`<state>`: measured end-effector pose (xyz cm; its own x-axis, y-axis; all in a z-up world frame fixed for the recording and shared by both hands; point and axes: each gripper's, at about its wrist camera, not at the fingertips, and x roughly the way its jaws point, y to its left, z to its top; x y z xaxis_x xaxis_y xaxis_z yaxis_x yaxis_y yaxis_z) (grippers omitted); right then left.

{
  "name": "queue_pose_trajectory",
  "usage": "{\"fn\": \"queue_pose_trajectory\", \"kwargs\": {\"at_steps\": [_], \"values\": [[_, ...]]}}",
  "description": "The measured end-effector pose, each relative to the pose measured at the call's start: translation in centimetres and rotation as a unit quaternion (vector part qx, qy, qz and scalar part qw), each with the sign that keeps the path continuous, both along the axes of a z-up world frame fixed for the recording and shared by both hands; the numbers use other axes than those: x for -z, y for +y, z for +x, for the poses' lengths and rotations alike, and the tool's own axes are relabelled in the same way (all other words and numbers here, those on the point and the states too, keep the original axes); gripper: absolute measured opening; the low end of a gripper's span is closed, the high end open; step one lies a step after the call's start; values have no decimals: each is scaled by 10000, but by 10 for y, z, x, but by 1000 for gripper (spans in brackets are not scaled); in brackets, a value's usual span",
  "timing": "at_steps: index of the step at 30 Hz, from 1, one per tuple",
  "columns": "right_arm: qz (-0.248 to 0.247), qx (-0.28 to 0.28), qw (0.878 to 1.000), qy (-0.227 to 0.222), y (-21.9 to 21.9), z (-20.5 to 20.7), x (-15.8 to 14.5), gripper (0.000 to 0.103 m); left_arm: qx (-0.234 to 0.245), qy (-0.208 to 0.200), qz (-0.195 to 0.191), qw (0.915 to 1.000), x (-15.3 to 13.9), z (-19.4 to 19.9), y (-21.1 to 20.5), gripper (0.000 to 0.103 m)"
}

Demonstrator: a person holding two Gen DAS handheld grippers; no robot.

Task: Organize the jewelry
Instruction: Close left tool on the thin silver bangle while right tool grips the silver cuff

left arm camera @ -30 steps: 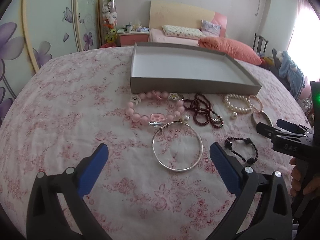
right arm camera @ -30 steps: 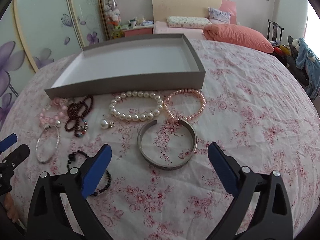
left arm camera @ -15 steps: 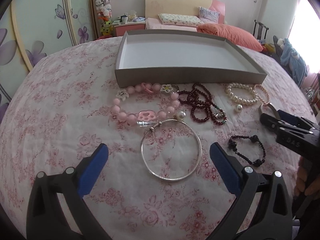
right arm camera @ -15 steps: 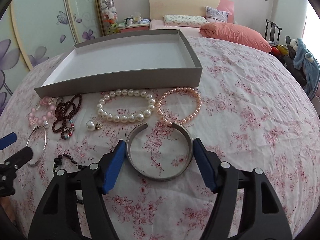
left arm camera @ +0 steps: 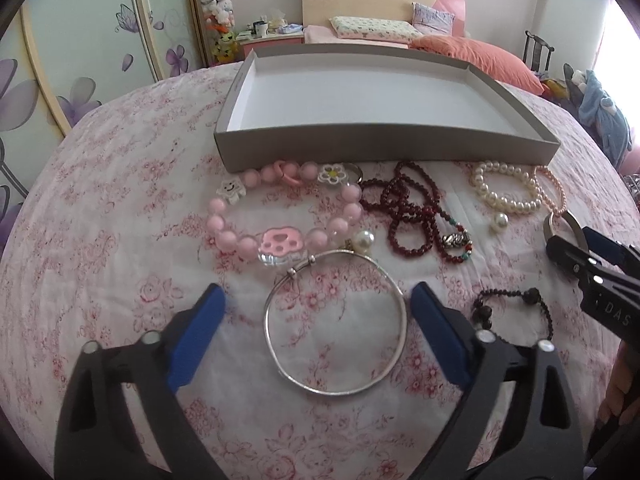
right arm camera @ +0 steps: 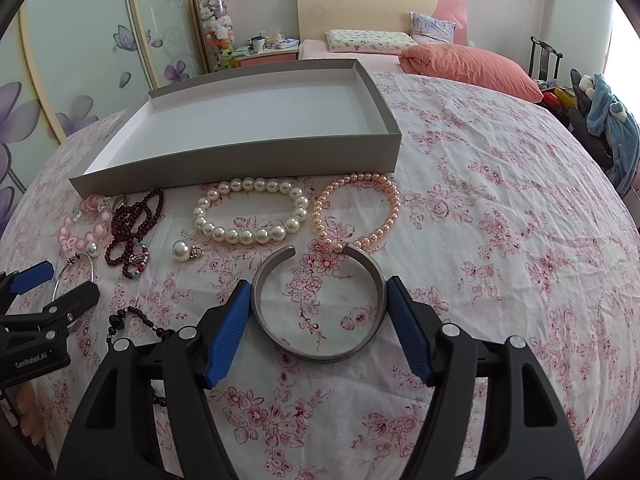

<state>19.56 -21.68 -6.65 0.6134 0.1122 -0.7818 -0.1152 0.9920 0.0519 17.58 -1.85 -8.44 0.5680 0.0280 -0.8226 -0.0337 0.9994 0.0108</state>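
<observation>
A: Left wrist view. Left gripper (left arm camera: 316, 312) low over the floral bedspread (left arm camera: 100, 240), jaws wide, straddling the thin silver bangle (left arm camera: 336, 322). Right pad near the wire, left pad well clear. Nothing held.

B: Handling?

A: Judging by looks: light, stiff wire, slick. It lies flat, so pinch across the rim where the pads already flank it. Its clasp end touches the pink bead bracelet (left arm camera: 286, 216), which could drag along.

B: The box?

A: Grey tray (left arm camera: 384, 146) beyond the jewelry, white floor bare; nothing in it. Dark red bead strand (left arm camera: 412, 216) and white pearl bracelet (left arm camera: 506, 190) lie just before its front wall.

B: Right wrist view?

A: Right gripper (right arm camera: 318, 320) jaws narrowed around the grey metal cuff (right arm camera: 320, 306), a pad close against each side; whether they press it yet, cannot tell. Cuff flat on the cloth, open gap facing the tray (right arm camera: 240, 164).

B: Handling there?

A: Looks rigid, heavier than the bangle, smooth. The open ends may spring inward, so grip the solid flanks as placed. One tip touches the peach pearl bracelet (right arm camera: 360, 212). A loose pearl pendant (right arm camera: 184, 250) and a black bead cord (right arm camera: 132, 322) lie leftward. Tray empty here too.
</observation>
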Motion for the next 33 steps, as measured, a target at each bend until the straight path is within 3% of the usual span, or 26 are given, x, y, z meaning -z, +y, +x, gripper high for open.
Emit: {"fn": "queue_pose_trajectory", "kwargs": {"at_steps": [6,16,21,23,24,31,32,33], "values": [[-34,2,10000,-1,1,0,2,68,136,-100,-15,9999,-2,-4,-6,67],[-98,-57,9999,1,4,-2,3,68,217,-122,28,9997,-3,-11,-2,67],[-132,-51,9999,3,7,-3,3,69,116,-115,45,9999,-1,-13,2,76],[-131,-75,9999,0,7,-3,3,69,139,-143,39,9998,-1,-14,1,74],[-122,-93,9999,-3,7,-3,3,69,184,-187,28,9997,-1,-14,1,66],[145,-144,9997,-99,0,-9,-1,68,226,-256,-85,9994,-6,-17,5,64],[142,-150,9997,-132,0,-10,-2,68,212,-290,-91,9993,-7,-20,5,58],[141,-156,9997,-158,-1,-12,-3,68,214,-330,-105,9992,-9,-21,7,22]]}}
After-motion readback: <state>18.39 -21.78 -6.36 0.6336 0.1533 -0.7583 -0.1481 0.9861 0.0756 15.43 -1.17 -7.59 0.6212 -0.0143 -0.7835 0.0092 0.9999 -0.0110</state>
